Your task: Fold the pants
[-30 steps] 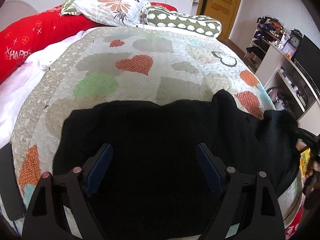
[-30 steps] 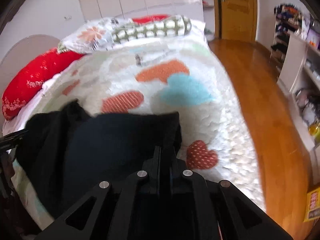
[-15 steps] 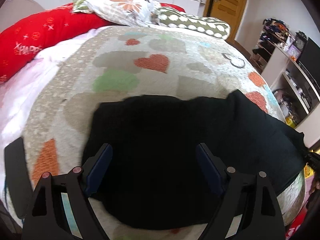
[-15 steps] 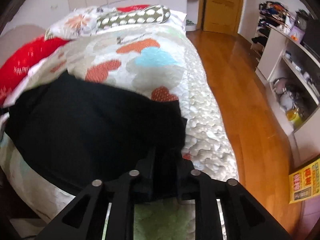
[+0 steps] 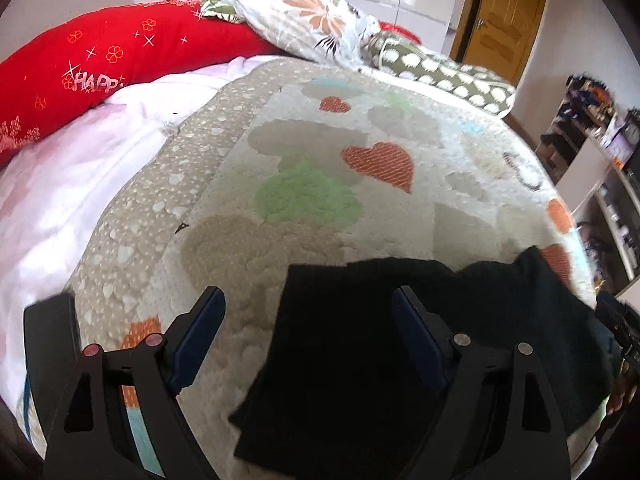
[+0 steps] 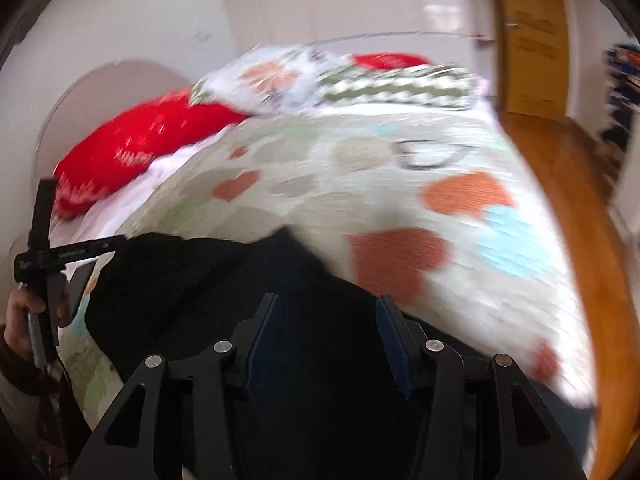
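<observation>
Black pants [image 5: 400, 344] lie folded flat on the heart-patterned quilt [image 5: 320, 168] near the bed's front edge. My left gripper [image 5: 308, 312] is open and empty above the pants' left edge; its left finger is over bare quilt, its right finger over the fabric. In the right wrist view the pants [image 6: 224, 280] spread under my right gripper [image 6: 326, 316], which is open with nothing between its fingers. The right view is motion-blurred. The left hand-held gripper [image 6: 40, 264] shows at its left edge.
A red pillow [image 5: 100, 68], a floral pillow [image 5: 304, 28] and a green patterned bolster [image 5: 440, 76] lie at the bed's head. White sheet [image 5: 60, 184] lies left of the quilt. Wooden floor [image 6: 580, 208], a wooden door [image 5: 500, 16] and cluttered shelves [image 5: 600, 152] are to the right.
My right gripper has opened and let go of the pants, which now lie on the quilt. My left gripper has shifted left, so the pants sit further right in its view.
</observation>
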{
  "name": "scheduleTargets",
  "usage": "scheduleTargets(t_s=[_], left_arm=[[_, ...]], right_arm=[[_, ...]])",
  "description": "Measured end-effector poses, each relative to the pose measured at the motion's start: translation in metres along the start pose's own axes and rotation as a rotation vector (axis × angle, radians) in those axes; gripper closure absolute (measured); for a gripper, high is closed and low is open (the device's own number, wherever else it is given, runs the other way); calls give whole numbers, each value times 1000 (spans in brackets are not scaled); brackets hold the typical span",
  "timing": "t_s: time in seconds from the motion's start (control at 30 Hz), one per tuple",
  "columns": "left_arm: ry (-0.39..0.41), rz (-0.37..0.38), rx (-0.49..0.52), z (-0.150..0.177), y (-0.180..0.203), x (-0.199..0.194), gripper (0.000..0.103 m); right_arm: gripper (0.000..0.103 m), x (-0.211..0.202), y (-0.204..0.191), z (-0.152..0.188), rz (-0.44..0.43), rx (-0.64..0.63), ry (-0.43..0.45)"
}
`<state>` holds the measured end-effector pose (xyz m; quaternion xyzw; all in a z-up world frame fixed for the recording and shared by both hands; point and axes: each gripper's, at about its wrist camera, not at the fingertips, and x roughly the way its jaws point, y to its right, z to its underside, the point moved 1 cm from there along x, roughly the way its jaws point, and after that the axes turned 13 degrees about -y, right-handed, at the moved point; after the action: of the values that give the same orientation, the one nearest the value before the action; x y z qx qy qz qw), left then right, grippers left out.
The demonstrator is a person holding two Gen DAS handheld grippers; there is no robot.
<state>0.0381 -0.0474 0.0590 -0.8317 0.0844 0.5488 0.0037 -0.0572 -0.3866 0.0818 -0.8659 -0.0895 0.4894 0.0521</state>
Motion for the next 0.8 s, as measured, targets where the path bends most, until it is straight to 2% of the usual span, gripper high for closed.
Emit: scheduleTargets(t_s=[0.07,0.17,0.2,0.23,0.27,0.3,0.37,0.43,0.53,0.63,0.8], left_arm=[[-14,-19,2,-6,0,8,17],[-44,-23,27,-14,2,21,17],[-48,-27,38,-16,4,26,17],[-51,-26,48,-18,6,29,17],[-54,-26,51,-20,7,33,19],[-56,-23,46,-21,6,36,23],[-73,28,45,-25,3,41,50],[-69,56,30,-28,2,41,60],[-42,50,0,-26,2,39,61],[-24,67,-36,-21,-2,41,61],[-30,104,-54,-18,-10,27,56]], right_arm=[[42,26,-12,-17,4,-50,-31],[41,65,-16,-44,-5,-61,-84],[49,75,-15,-50,-12,-51,-96],[65,86,-15,-54,-34,-37,-114],[98,95,-14,-56,-62,-32,-136],[98,99,-16,-56,-78,-40,-149],[99,92,-21,-54,-59,-76,-125],[99,80,-18,-54,-65,-57,-82],[99,77,-10,-56,-81,-13,-58],[98,100,-11,-54,-46,-1,-105],[81,76,-6,-52,-5,35,-61]])
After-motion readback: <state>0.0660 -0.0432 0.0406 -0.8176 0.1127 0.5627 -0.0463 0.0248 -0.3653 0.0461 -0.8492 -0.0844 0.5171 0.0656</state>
